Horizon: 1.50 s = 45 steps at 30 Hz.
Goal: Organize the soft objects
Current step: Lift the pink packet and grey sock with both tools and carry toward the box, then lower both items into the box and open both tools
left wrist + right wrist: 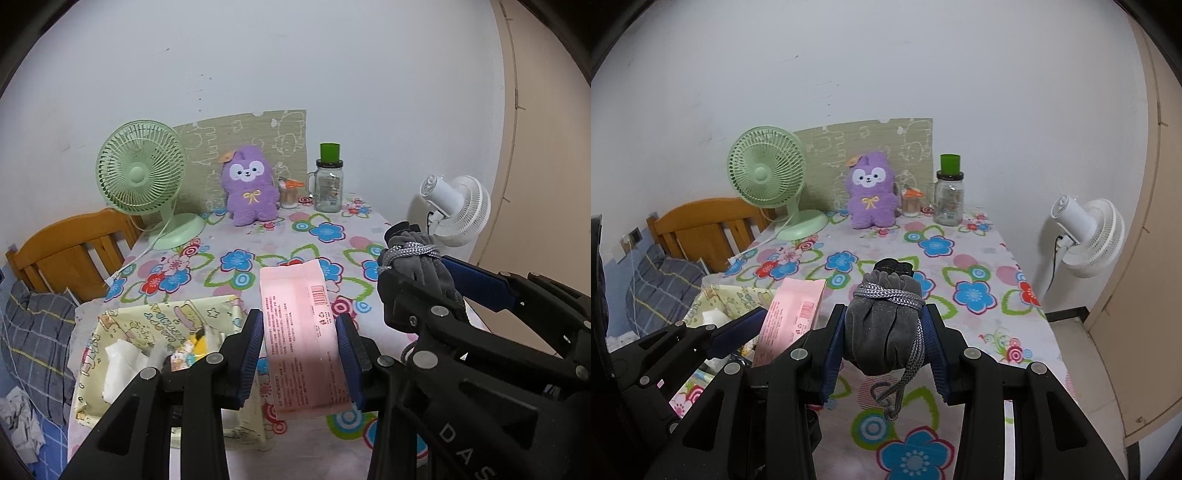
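Observation:
My left gripper (300, 354) is shut on a pink tissue pack (301, 332) and holds it above the flowered table, just right of a yellow cartoon-print fabric box (122, 325). My right gripper (884, 345) is shut on a grey velvet drawstring pouch (882, 325), its cord hanging down. The pouch also shows in the left wrist view (417, 262), to the right of the pack. The pink pack shows in the right wrist view (792, 317), left of the pouch. A purple plush rabbit (251, 184) sits upright at the back of the table.
A green desk fan (142, 173) stands back left. A glass jar with a green lid (328, 181) and a small cotton swab holder (289, 194) stand back right. A white fan (456, 206) stands off the table's right edge. A wooden chair (70, 247) stands left.

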Available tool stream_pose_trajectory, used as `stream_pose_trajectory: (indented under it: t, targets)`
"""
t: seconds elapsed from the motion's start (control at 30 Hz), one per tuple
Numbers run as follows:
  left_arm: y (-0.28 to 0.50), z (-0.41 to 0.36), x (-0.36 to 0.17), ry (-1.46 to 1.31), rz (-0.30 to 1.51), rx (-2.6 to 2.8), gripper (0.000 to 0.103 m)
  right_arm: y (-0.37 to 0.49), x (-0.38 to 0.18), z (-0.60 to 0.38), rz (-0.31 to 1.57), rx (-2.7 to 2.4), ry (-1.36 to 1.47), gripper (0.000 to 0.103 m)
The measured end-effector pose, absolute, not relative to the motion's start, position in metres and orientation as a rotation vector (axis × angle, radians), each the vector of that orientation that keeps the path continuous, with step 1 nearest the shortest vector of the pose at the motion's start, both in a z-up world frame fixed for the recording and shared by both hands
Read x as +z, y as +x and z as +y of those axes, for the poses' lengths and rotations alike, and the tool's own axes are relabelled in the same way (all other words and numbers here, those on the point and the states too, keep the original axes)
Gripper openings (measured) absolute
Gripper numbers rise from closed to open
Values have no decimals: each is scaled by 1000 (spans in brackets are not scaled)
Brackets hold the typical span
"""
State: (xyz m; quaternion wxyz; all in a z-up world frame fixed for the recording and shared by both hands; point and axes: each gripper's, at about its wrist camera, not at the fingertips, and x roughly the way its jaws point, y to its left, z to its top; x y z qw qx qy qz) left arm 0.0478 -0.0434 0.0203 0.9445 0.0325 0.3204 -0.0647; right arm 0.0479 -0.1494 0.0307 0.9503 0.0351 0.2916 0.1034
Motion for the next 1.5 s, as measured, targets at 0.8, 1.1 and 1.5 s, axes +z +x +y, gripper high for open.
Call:
stream_pose_trajectory:
  t: [0.8, 1.1, 1.5]
  targets:
    - [63, 15, 4, 23, 685, -101, 41, 69, 23, -87, 632, 255, 13, 44]
    - [67, 37, -7, 20, 710, -79, 41, 79, 14, -62, 660, 286, -19, 44]
    - [77, 61, -21, -2, 746, -62, 41, 88, 9, -35, 684, 345, -30, 44]
